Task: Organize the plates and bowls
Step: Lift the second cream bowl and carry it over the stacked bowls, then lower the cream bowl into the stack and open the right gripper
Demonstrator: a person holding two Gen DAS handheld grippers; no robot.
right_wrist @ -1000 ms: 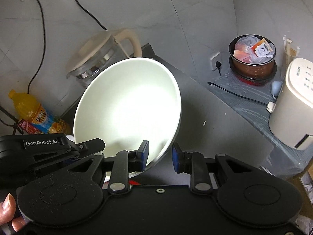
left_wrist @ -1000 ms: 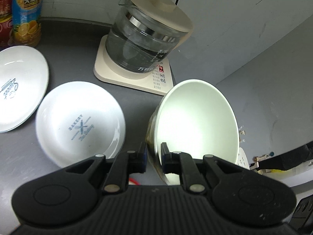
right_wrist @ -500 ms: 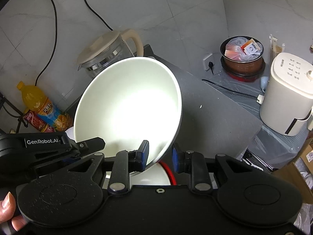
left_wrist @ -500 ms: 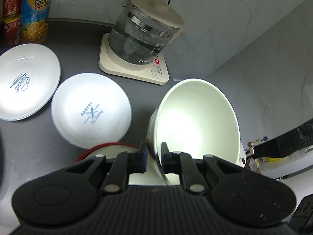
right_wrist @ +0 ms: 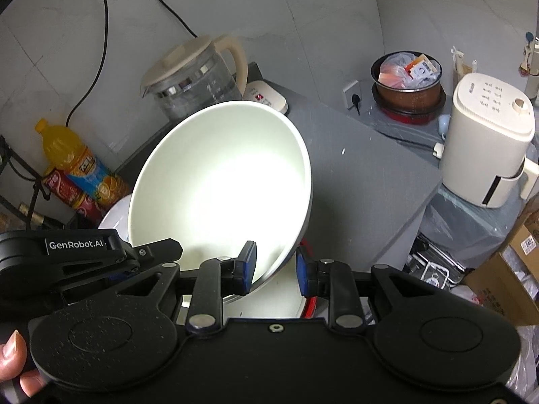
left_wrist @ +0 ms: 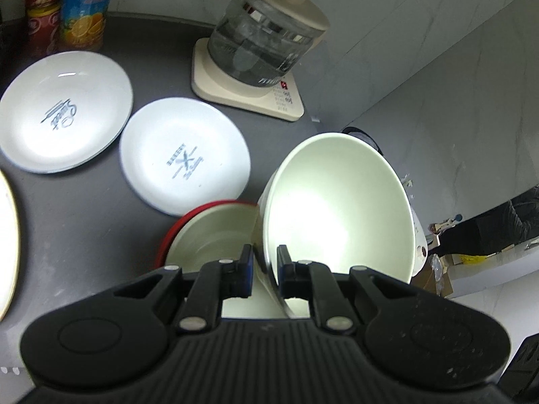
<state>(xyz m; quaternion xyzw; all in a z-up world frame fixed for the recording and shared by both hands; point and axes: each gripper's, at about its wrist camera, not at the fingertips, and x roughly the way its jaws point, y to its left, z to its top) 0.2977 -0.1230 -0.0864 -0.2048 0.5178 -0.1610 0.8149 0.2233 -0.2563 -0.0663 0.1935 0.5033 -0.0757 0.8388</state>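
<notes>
My left gripper [left_wrist: 264, 269] is shut on the rim of a large white bowl [left_wrist: 337, 208] and holds it tilted above a red-rimmed bowl [left_wrist: 209, 232] on the grey counter. In the right wrist view the same white bowl [right_wrist: 219, 185] fills the middle. My right gripper [right_wrist: 276, 266] straddles its rim with a gap on the right side, so it looks open. Two white plates, one marked "Sweet" [left_wrist: 64, 111] and one marked "Bakery" [left_wrist: 185, 155], lie to the left.
A glass kettle [left_wrist: 266, 43] on its cream base stands at the back. A juice bottle [left_wrist: 86, 6] and a red can [left_wrist: 42, 23] stand back left. A gold-rimmed plate edge [left_wrist: 8, 235] shows far left. The counter's edge [right_wrist: 421, 188] drops off right, beside a white appliance [right_wrist: 488, 141].
Both grippers and the white bowl have risen and drawn back; the red-rimmed bowl came into view beneath it, and more of the counter and plates shows.
</notes>
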